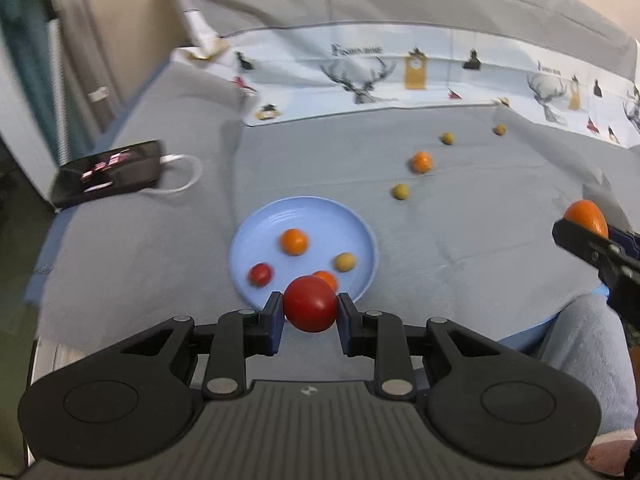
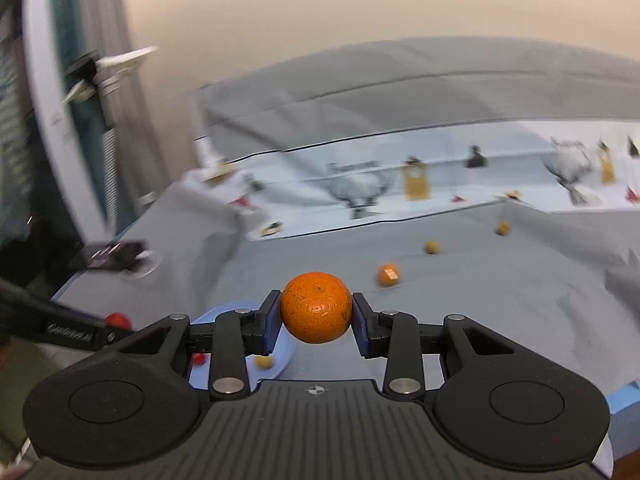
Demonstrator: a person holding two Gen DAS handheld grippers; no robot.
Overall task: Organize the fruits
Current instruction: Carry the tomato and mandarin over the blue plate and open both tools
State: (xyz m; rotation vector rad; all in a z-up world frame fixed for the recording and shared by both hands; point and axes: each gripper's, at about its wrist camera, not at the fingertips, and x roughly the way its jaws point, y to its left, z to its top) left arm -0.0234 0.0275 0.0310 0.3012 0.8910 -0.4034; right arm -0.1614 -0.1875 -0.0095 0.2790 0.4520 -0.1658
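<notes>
My left gripper [image 1: 310,306] is shut on a red tomato [image 1: 310,303], held above the near rim of a blue plate [image 1: 256,224]. On the plate lie an orange [image 1: 294,241], a small red tomato [image 1: 261,274], a yellow-green fruit [image 1: 345,262] and another orange [image 1: 326,278] half hidden behind the tomato. My right gripper [image 2: 316,310] is shut on an orange [image 2: 316,307]; it also shows at the right edge of the left wrist view, orange [image 1: 586,216] in its jaws. The plate [image 2: 240,308] peeks out lower left in the right wrist view.
Loose on the grey cloth [image 1: 460,240] beyond the plate lie an orange [image 1: 422,161] and three small yellow-green fruits [image 1: 400,191] [image 1: 447,138] [image 1: 499,130]. A black phone [image 1: 108,172] with a white cable lies at the left. A deer-print cloth [image 1: 380,76] runs along the back.
</notes>
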